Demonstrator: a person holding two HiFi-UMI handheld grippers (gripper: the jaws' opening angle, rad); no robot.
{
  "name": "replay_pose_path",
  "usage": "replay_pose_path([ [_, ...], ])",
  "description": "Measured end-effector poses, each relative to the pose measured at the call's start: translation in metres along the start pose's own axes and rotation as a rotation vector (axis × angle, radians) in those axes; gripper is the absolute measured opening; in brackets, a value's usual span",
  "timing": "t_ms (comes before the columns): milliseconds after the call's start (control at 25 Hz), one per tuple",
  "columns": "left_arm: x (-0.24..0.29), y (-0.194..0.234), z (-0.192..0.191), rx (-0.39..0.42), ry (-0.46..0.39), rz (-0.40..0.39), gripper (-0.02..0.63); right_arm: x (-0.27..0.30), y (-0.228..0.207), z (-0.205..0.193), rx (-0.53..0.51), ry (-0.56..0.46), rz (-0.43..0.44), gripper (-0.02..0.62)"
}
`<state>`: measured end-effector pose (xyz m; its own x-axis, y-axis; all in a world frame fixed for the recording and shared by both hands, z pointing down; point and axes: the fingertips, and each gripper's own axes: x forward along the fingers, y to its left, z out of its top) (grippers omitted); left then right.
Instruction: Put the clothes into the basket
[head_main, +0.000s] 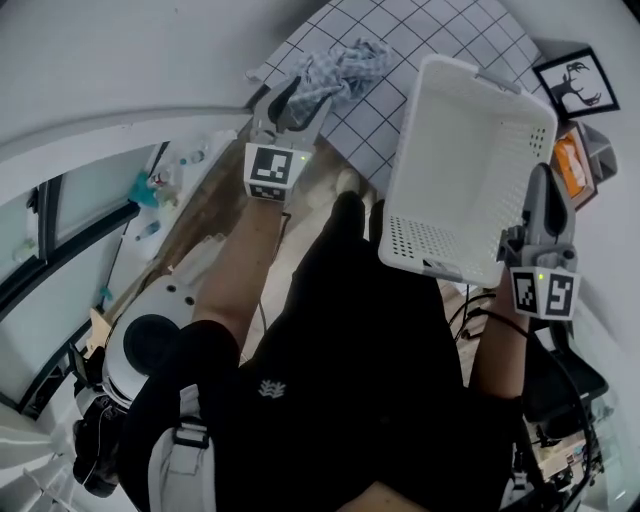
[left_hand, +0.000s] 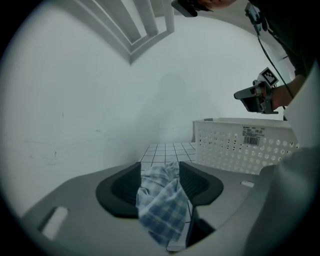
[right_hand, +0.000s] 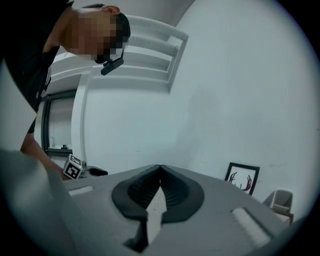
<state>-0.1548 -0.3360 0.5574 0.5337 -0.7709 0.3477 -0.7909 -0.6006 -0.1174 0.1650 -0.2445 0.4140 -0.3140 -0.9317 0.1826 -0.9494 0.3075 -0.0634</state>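
Note:
A blue plaid cloth (head_main: 345, 62) is bunched over the white gridded mat (head_main: 420, 40) near the wall. In the left gripper view the cloth (left_hand: 162, 205) hangs in the gap between the jaws, which stand apart. My left gripper (head_main: 298, 97) (left_hand: 160, 167) is open around it. The white perforated basket (head_main: 470, 160) (left_hand: 240, 145) is lifted and tilted at the right. My right gripper (head_main: 538, 195) (right_hand: 160, 170) is shut on a thin white strip of the basket's rim at its near right corner.
A framed antler picture (head_main: 578, 85) (right_hand: 242, 177) leans on the wall beside the basket, with an orange item (head_main: 570, 165) next to it. A white round appliance (head_main: 150, 340) sits on the wooden floor at the left, by a window. Cables lie at the right.

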Motion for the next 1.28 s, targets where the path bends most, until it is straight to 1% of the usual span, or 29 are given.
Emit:
replay_pose_path([
  [120,0.011,0.007,-0.015,-0.024,0.026,-0.006,0.333,0.012,0.009,-0.007,-0.005,0.026,0.037,0.000],
  [280,0.024,0.015,-0.037,-0.077,0.081,-0.009,0.401,0.026,0.014,-0.010,-0.012,0.035,0.059,0.000],
  [400,0.033,0.016,-0.047,-0.100,0.106,-0.023,0.423,0.034,0.014,-0.013,-0.014,0.046,0.062,0.000],
  [520,0.043,0.014,-0.059,-0.103,0.133,-0.056,0.440,0.041,0.016,-0.016,-0.011,0.060,0.066,0.000],
  [720,0.057,0.005,-0.075,-0.139,0.189,-0.103,0.439,0.047,0.015,-0.020,-0.009,0.080,0.063,0.000],
  [760,0.059,0.004,-0.077,-0.148,0.197,-0.108,0.429,0.047,0.014,-0.022,-0.007,0.082,0.062,0.000],
  [840,0.061,0.002,-0.079,-0.168,0.204,-0.118,0.376,0.048,0.015,-0.023,-0.002,0.086,0.060,0.000],
  [920,0.062,0.000,-0.077,-0.190,0.209,-0.126,0.288,0.048,0.015,-0.024,0.007,0.090,0.059,0.000],
  [1000,0.062,-0.001,-0.072,-0.215,0.209,-0.130,0.220,0.047,0.014,-0.025,0.016,0.094,0.058,0.000],
  [1120,0.054,0.001,-0.062,-0.255,0.188,-0.123,0.178,0.044,0.012,-0.022,0.028,0.091,0.057,0.000],
  [1280,0.036,0.002,-0.044,-0.270,0.160,-0.120,0.167,0.040,0.013,-0.016,0.038,0.077,0.071,0.000],
])
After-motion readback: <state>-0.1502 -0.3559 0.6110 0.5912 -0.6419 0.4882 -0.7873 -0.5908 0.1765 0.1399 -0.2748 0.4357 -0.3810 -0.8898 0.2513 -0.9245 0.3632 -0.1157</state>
